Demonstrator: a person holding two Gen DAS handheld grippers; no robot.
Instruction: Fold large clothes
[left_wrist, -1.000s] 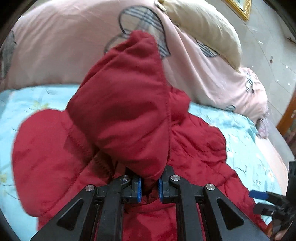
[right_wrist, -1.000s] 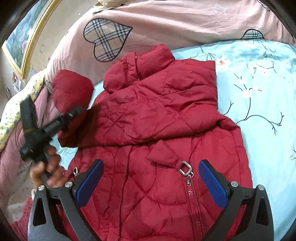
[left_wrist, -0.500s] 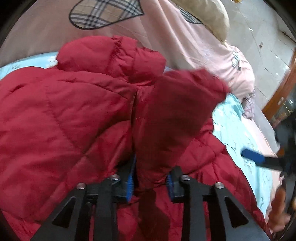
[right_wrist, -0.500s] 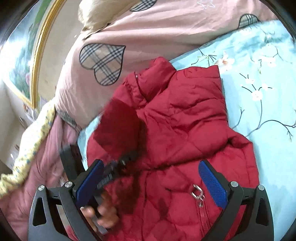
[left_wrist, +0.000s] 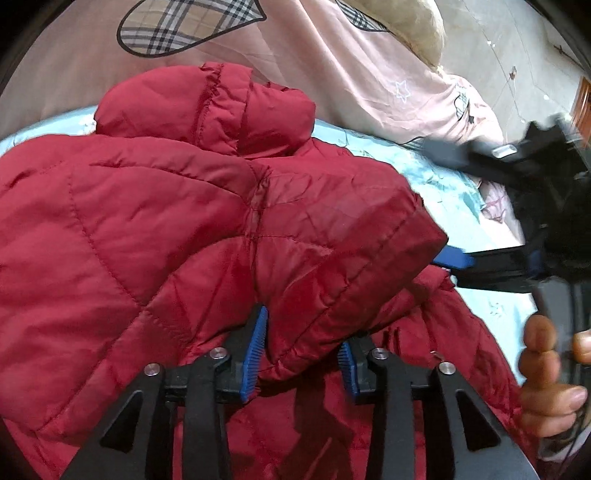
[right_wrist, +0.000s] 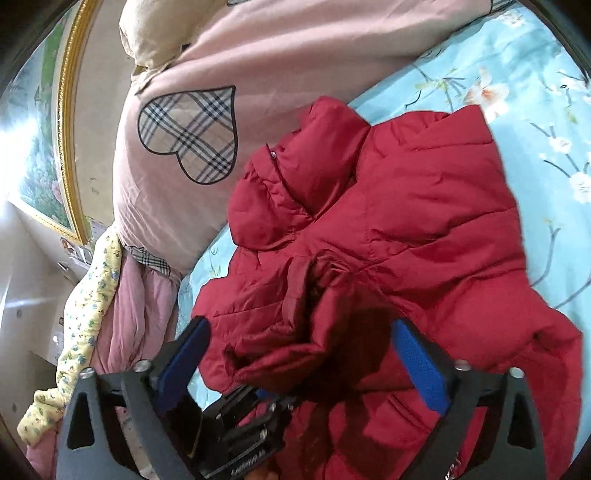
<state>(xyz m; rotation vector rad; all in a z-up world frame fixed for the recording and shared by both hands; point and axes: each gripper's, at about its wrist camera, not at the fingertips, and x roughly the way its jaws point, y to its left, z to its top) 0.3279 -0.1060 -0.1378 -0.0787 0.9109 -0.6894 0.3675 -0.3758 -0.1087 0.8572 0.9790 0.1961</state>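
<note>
A red quilted puffer jacket (left_wrist: 140, 236) lies on a light blue floral bed sheet (right_wrist: 532, 96), collar toward the pink pillows. My left gripper (left_wrist: 301, 354) has its jaws partly apart, with the cuff end of a red sleeve (left_wrist: 347, 266) between the blue pads, laid across the jacket's chest. In the right wrist view the jacket (right_wrist: 424, 206) fills the middle. My right gripper (right_wrist: 306, 365) is open above the folded sleeve (right_wrist: 314, 328), holding nothing. It also shows in the left wrist view (left_wrist: 491, 262) at the right, with the hand that holds it.
A pink duvet with plaid hearts (right_wrist: 192, 136) and a cream pillow (right_wrist: 155, 40) are piled at the head of the bed. A gold-framed picture (right_wrist: 48, 122) hangs on the wall. A yellow floral cloth (right_wrist: 85, 314) hangs at the bed's left side.
My left gripper carried the sleeve from the side over onto the jacket's chest and its jaws have opened wider. My right gripper moved in closer above the sleeve.
</note>
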